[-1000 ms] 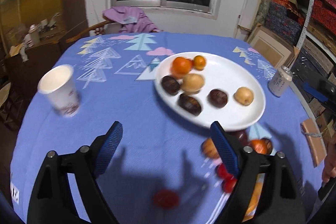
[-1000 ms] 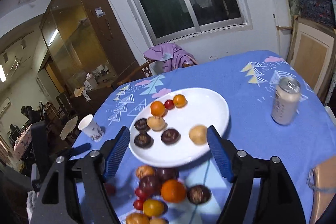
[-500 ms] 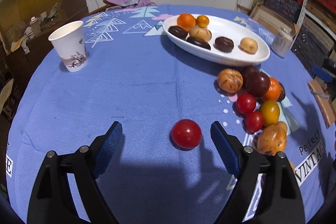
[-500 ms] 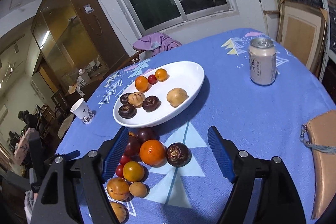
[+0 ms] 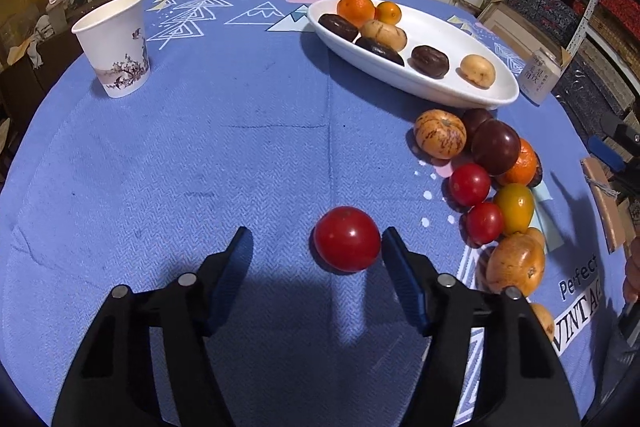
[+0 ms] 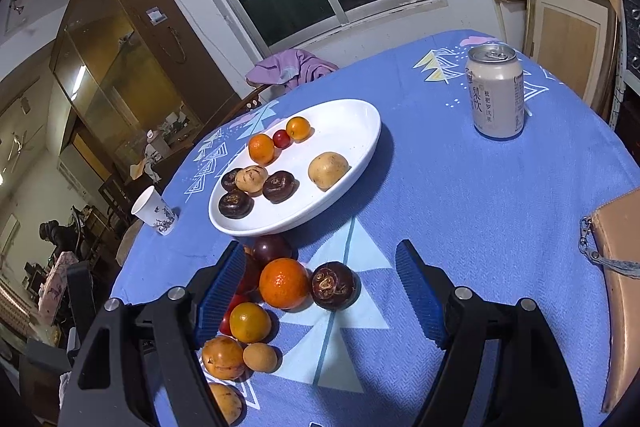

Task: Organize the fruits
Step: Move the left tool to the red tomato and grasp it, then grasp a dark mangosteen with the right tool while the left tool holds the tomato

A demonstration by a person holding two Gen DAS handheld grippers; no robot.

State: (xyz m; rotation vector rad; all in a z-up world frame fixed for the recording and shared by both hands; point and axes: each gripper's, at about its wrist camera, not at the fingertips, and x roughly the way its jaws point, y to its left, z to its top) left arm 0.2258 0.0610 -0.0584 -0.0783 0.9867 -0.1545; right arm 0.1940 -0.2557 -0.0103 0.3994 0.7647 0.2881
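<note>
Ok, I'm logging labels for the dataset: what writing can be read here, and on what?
"Perfect" and "VINTAG", cut off at the frame edge: printed on the tablecloth.
Chinese characters, including "梨饮": on the drink can; the smaller print is too small to read.
The paper cup carries only a floral picture.

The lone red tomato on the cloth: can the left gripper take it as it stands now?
Probably yes. The red tomato lies apart from the other fruit, between the open fingers of the left gripper, nothing blocking.

A flat tan leather pouch runs off the right wrist view's right edge. The blue pad of the right hand-held gripper hides red cherry tomatoes. Small print on the pale drink can is unreadable
</note>
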